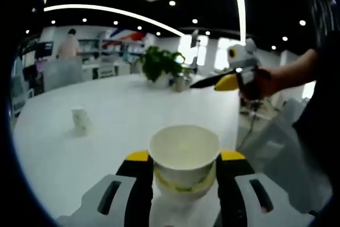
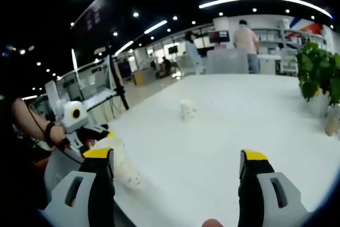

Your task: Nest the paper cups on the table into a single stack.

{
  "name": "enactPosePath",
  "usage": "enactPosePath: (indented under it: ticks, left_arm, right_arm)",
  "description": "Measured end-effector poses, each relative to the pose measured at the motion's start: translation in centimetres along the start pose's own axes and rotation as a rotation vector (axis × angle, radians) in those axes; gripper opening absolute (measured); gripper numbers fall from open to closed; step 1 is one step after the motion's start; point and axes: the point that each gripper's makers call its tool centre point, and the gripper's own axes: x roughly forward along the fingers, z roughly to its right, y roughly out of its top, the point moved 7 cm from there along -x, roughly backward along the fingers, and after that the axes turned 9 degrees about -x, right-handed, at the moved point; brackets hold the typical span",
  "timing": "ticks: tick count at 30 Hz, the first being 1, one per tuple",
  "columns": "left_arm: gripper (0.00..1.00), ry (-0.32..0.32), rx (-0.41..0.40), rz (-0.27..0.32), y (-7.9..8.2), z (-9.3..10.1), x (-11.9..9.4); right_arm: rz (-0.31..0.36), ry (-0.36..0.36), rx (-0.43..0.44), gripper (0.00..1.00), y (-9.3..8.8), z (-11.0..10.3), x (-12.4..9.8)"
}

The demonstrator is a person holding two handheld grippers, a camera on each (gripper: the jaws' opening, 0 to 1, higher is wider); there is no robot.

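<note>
Nearest thing: white paper cup [image 1: 184, 160] with a yellow-green band, sitting upright right between the left gripper [image 1: 185, 184] jaws, mouth open toward the camera.
Left gripper grip: jaws closed in snug on both sides of the cup, so yeah, it's got hold of it. In the right gripper view it's [image 2: 114, 158] at about 8 o'clock, hand [image 2: 56, 134] wrapped round the handle, forearm coming in from the left edge, cup [image 2: 123, 166] showing pale just past it.
Right gripper: jaws [image 2: 176, 176] spread wide apart, nothing between them, just bare table [image 2: 212, 131].
Right hand pose: in the left gripper view the other gripper [image 1: 226, 82] is up at 2 o'clock, held level above the table's far edge, yellow tips pointing left, hand [image 1: 260, 81] gripping the handle with the arm stretched in from the right.
Second cup: small white cup [image 1: 80, 119] standing alone on the table at 9 o'clock, well apart from the held one; same cup [image 2: 188, 109] at 12 o'clock in the right gripper view.
Background: potted plant [image 1: 162, 63] at the table's far end, person [image 1: 69, 43] standing way back.
</note>
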Motion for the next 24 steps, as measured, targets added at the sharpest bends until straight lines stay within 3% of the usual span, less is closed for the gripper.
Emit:
enactPosePath:
  ticks: [10, 24]
  left_arm:
    - [0.57, 0.025, 0.015, -0.016, -0.17, 0.48, -0.4]
    - [0.57, 0.037, -0.003, -0.004, 0.23, 0.17, -0.69]
  right_arm:
    - [0.005, 0.004, 0.002, 0.97, 0.1, 0.03, 0.0]
    - [0.008, 0.01, 0.005, 0.97, 0.01, 0.03, -0.06]
